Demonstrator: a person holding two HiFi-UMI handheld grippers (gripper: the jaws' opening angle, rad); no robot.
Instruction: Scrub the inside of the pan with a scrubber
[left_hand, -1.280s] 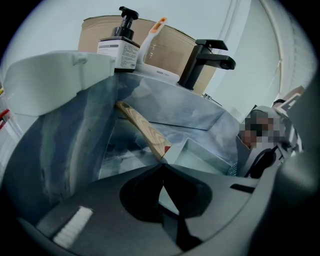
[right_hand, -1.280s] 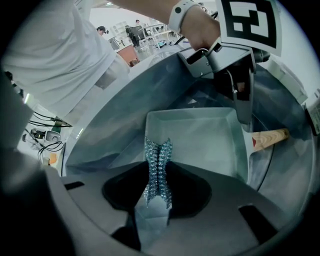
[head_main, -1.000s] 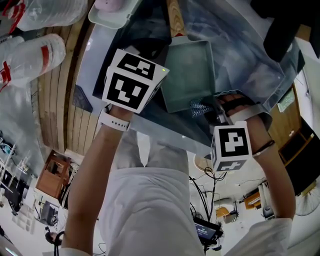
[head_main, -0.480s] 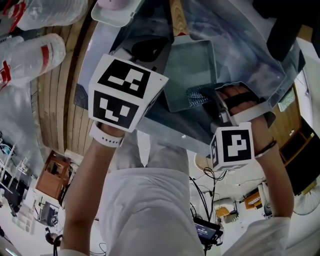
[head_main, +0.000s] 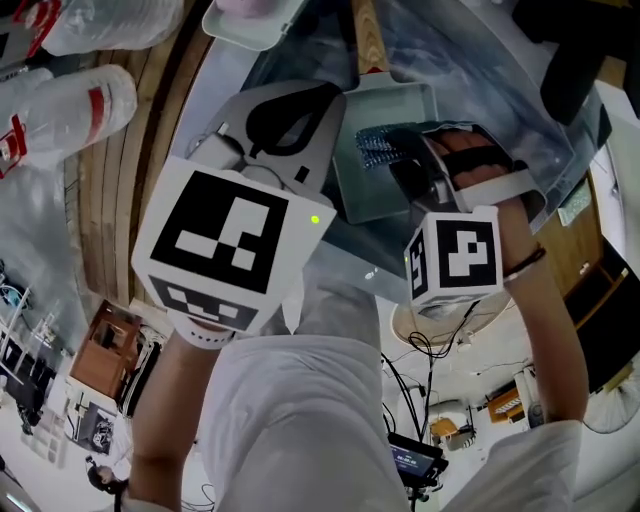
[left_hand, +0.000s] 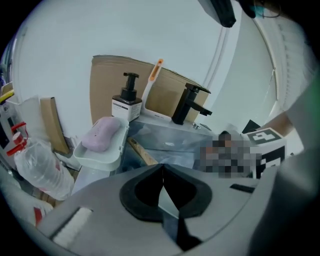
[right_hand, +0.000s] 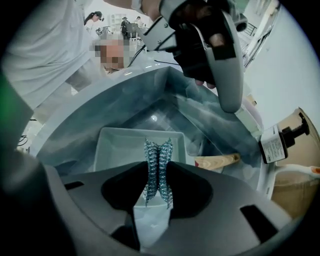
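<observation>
- The scrubber is pinched between the jaws of the right gripper. It is held by its middle, and its top sticks out past the jaws.
- The scrubber is made of shiny wire mesh. It is judged to be light, springy and a bit rough, so it can be squeezed hard without harm.
- The pan is set flat on the bottom of the sink. It is square and grey, with low walls.
- The scrubber is held over the inside of the pan. Whether the pan is touched by it cannot be told.
- The pan is judged to be hard and stiff, and likely to slide when it is rubbed.
- The wooden handle is the best place for the pan to be held steady.
- The left gripper is held up above the sink. Its jaws are pressed together, and nothing is held in them.
- A soap dish with pink soap is seen beside the sink, near a pump bottle.
</observation>
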